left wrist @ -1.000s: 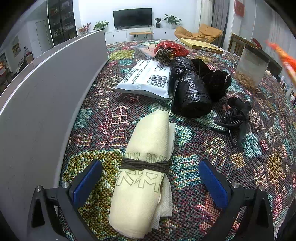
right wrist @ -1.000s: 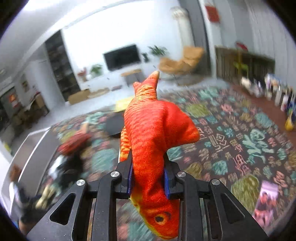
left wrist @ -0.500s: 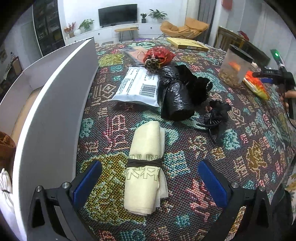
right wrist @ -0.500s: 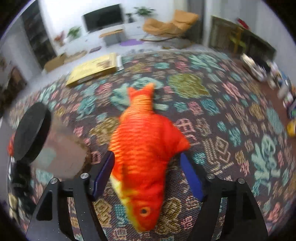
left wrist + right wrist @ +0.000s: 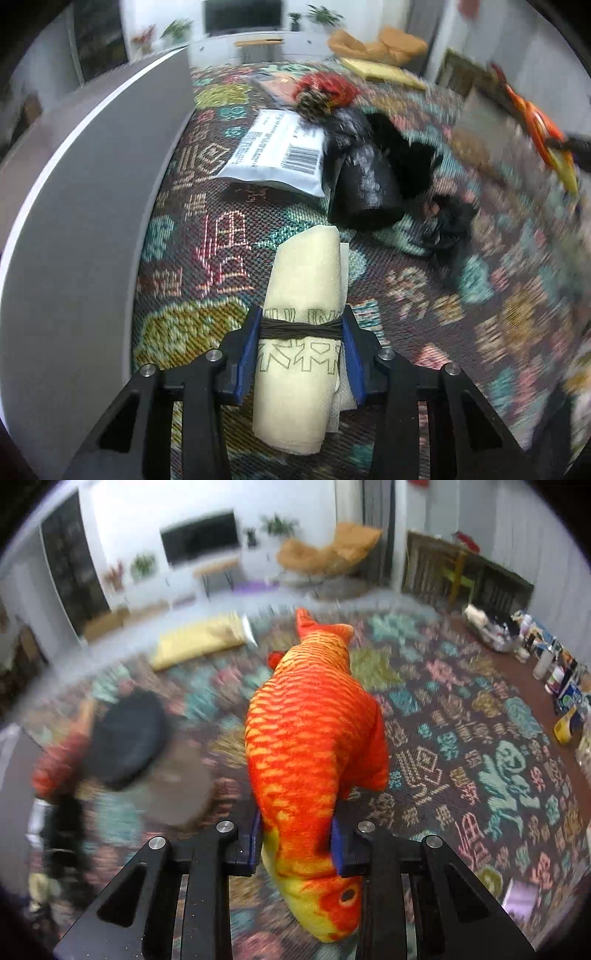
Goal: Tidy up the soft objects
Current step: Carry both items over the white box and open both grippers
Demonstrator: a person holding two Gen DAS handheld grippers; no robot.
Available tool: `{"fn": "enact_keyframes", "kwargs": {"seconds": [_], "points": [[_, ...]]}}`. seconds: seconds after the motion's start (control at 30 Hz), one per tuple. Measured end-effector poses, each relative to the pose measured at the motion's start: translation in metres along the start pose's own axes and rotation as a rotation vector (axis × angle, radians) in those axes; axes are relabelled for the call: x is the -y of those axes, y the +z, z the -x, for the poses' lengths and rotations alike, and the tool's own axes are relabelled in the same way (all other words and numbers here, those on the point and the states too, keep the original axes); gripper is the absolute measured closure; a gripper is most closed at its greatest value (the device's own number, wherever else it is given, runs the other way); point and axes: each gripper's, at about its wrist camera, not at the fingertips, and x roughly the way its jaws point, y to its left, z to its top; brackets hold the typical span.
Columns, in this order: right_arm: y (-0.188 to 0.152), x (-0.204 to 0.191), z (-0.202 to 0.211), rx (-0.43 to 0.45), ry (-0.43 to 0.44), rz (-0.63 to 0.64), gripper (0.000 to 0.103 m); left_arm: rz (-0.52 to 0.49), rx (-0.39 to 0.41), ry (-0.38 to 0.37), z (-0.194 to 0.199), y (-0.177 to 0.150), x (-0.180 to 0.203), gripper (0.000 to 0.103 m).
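Closed now on the rolled cream cloth bundle tied with dark cord: left gripper, blue pads wide apart half a second back, pinching both sides at the cord, bundle lying on the patterned woven tablecloth just beside the tall white cardboard box wall. Clamped again too: right gripper, spread around the orange plush fish half a second ago, squeezing near the yellow head, tail pointing away above the cloth. Probably both soft items secured for transfer, likely toward the box; black plastic bag roll and white shipping pouch yet untouched.
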Motion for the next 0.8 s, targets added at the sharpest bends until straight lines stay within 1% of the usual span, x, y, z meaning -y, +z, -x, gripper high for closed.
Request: {"fn": "enact_keyframes", "kwargs": {"seconds": [0.03,0.07,0.13,0.17,0.2,0.27,0.33,0.37,0.4,0.43,0.47,0.53,0.57,0.6,0.63,0.67,0.7,0.73,0.77,0.8], "points": [[-0.002,-0.012,0.017,0.026,0.046,0.001,0.073,0.027,0.009,-0.028,0.005,0.000,-0.003,0.063],[-0.006,-0.025,0.031,0.043,0.087,0.008,0.073,0.065,0.034,-0.074,0.017,0.002,-0.007,0.063],[-0.013,-0.062,0.060,0.067,0.200,0.023,0.073,0.111,0.093,-0.135,0.049,0.007,-0.013,0.063],[-0.016,-0.081,0.072,0.071,0.251,0.035,0.073,0.122,0.115,-0.149,0.060,0.010,-0.014,0.063],[-0.018,-0.104,0.081,0.072,0.304,0.049,0.073,0.134,0.151,-0.164,0.080,0.013,-0.022,0.063],[-0.025,-0.156,0.103,0.066,0.437,0.084,0.072,0.146,0.210,-0.159,0.113,0.019,-0.037,0.063],[-0.031,-0.214,0.118,0.038,0.569,0.131,0.072,0.164,0.258,-0.108,0.148,0.022,-0.064,0.063],[-0.035,-0.239,0.124,0.021,0.627,0.151,0.072,0.178,0.272,-0.076,0.161,0.017,-0.079,0.063],[-0.039,-0.275,0.128,-0.009,0.693,0.185,0.072,0.192,0.281,-0.044,0.170,0.014,-0.091,0.063],[-0.043,-0.296,0.129,-0.029,0.730,0.204,0.072,0.209,0.288,-0.007,0.178,0.010,-0.105,0.063],[-0.049,-0.326,0.131,-0.057,0.772,0.226,0.072,0.237,0.290,0.052,0.187,0.003,-0.127,0.062],[-0.062,-0.374,0.129,-0.101,0.831,0.266,0.070,0.282,0.280,0.132,0.193,-0.007,-0.155,0.062],[-0.070,-0.396,0.127,-0.123,0.859,0.277,0.063,0.316,0.269,0.189,0.194,-0.015,-0.172,0.062],[-0.078,-0.417,0.121,-0.154,0.890,0.276,0.044,0.355,0.256,0.250,0.195,-0.023,-0.188,0.056],[-0.087,-0.438,0.111,-0.213,0.922,0.276,0.032,0.398,0.234,0.302,0.195,-0.030,-0.204,0.050],[-0.095,-0.452,0.100,-0.274,0.938,0.285,0.018,0.435,0.222,0.332,0.196,-0.041,-0.217,0.028],[-0.103,-0.465,0.091,-0.329,0.927,0.301,0.019,0.469,0.219,0.353,0.198,-0.048,-0.227,0.012],[-0.110,-0.472,0.085,-0.357,0.908,0.321,0.019,0.498,0.231,0.371,0.201,-0.054,-0.233,0.010],[-0.113,-0.470,0.083,-0.346,0.894,0.332,0.019,0.520,0.258,0.385,0.205,-0.060,-0.237,0.010],[-0.115,-0.463,0.084,-0.299,0.865,0.347,0.019,0.527,0.278,0.395,0.209,-0.063,-0.239,0.010]]}}
